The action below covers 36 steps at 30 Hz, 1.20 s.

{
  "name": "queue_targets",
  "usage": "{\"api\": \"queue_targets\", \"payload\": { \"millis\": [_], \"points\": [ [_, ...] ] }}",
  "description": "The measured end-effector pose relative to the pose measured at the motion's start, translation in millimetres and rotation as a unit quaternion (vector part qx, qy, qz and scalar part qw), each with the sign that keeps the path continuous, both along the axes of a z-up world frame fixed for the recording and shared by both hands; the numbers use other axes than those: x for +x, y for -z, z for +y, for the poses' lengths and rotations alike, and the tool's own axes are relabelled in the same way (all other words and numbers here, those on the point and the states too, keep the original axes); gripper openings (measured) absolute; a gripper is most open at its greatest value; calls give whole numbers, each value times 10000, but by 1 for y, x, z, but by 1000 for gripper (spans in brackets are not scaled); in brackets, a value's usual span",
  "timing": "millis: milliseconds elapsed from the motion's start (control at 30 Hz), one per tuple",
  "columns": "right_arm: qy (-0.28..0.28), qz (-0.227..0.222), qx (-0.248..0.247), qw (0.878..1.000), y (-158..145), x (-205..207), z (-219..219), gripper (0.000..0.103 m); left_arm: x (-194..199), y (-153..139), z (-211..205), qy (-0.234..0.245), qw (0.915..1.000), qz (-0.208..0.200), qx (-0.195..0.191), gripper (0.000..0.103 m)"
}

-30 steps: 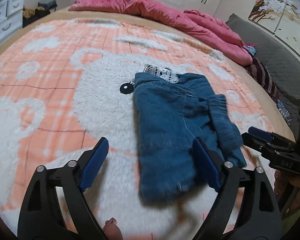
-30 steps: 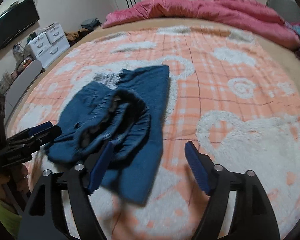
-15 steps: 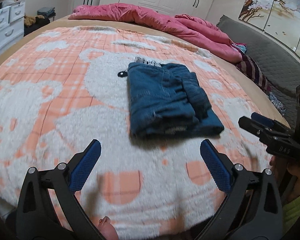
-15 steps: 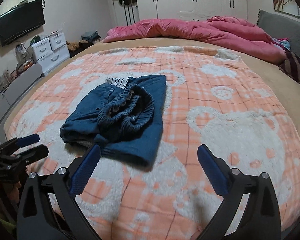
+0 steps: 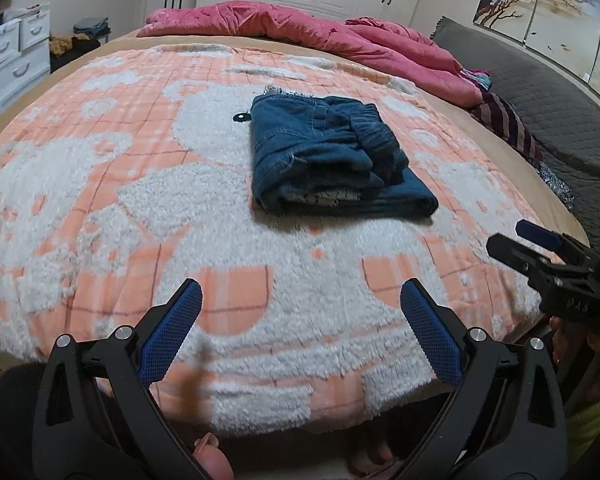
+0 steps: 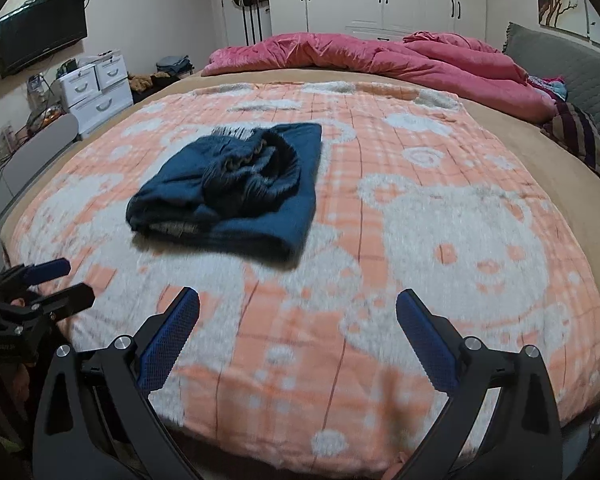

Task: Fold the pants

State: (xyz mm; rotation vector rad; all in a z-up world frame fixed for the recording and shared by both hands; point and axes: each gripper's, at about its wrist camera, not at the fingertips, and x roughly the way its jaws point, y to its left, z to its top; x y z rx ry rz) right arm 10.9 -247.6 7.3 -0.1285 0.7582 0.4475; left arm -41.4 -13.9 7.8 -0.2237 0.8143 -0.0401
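Observation:
Blue denim pants [image 5: 328, 156] lie folded in a compact stack on the orange and white bear blanket [image 5: 140, 184]; they also show in the right wrist view [image 6: 236, 188]. My left gripper [image 5: 300, 312] is open and empty, held back over the bed's near edge, well short of the pants. My right gripper [image 6: 298, 320] is open and empty too, also near the front edge. The right gripper shows at the right of the left wrist view [image 5: 540, 252], and the left gripper shows at the left of the right wrist view [image 6: 48, 284].
A rumpled pink duvet [image 6: 380, 56] lies along the far side of the bed. A grey headboard [image 5: 552, 108] and a striped cloth [image 5: 504, 124] are on the right. White drawers [image 6: 96, 88] and a wall TV [image 6: 40, 32] stand on the left.
Both grippers have pulled back and away from the pants toward the bed's near edge, still open. The pants stay folded on the blanket and look smaller and farther.

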Motion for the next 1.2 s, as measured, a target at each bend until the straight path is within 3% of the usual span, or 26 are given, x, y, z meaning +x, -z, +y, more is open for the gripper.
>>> {"api": "queue_targets", "payload": {
  "millis": [367,1200],
  "points": [
    [79,40,311,9995,5,-15,-4,98,-13,8,-9,-4,10000,-13,92,93],
    [21,99,-3,9999,25,-7,7,98,-4,20,0,-86,9999,68,-72,93]
  ]
}}
